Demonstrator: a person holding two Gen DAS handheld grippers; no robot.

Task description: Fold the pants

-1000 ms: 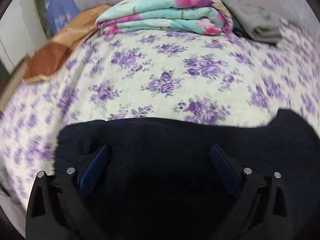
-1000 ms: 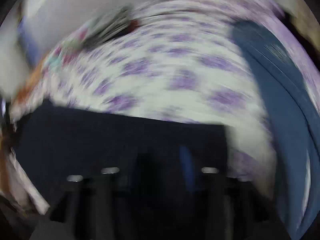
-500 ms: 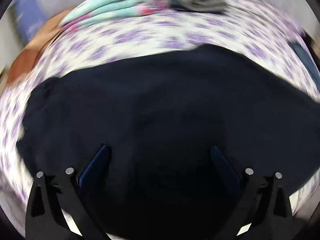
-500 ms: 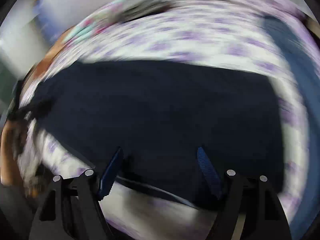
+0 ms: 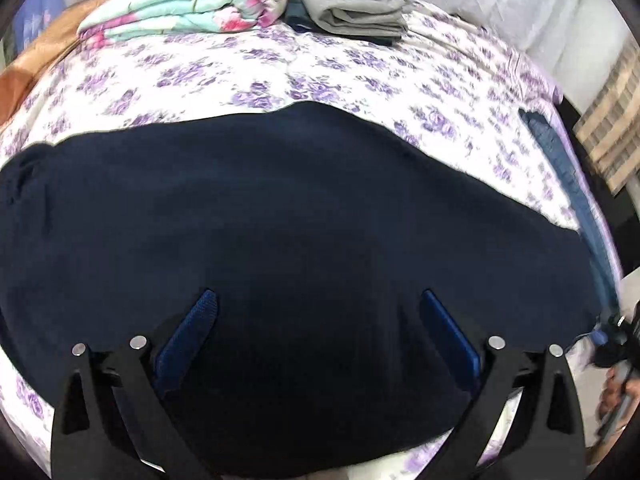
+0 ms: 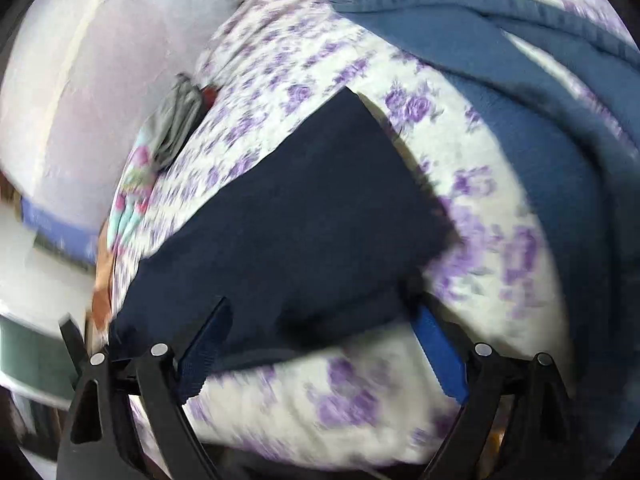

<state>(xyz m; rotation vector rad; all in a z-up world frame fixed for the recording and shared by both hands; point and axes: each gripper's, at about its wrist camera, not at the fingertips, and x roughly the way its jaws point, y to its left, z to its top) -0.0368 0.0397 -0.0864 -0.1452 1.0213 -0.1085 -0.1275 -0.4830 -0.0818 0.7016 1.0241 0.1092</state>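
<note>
Dark navy pants (image 5: 280, 208) lie flat across the purple-flowered bed sheet (image 5: 240, 64), stretching left to right. My left gripper (image 5: 316, 316) is open and empty, hovering over the near middle of the pants. In the right wrist view the pants (image 6: 296, 224) show as a folded band running up to a squared end. My right gripper (image 6: 320, 324) is open and empty, above the near edge of that end, over pants and sheet (image 6: 472, 200). The right gripper also shows at the right edge of the left wrist view (image 5: 612, 332).
A folded teal and pink floral quilt (image 5: 188, 4) and folded grey clothes (image 5: 352, 12) lie at the bed's far side. Blue jeans (image 6: 520, 92) lie along the bed's right side, also seen in the left wrist view (image 5: 568, 172). An orange pillow (image 5: 24, 72) sits far left.
Both grippers have pulled back and risen, so much more of the pants shows. The right wrist view has swung toward the pants' right end and the jeans. Both stay open.
</note>
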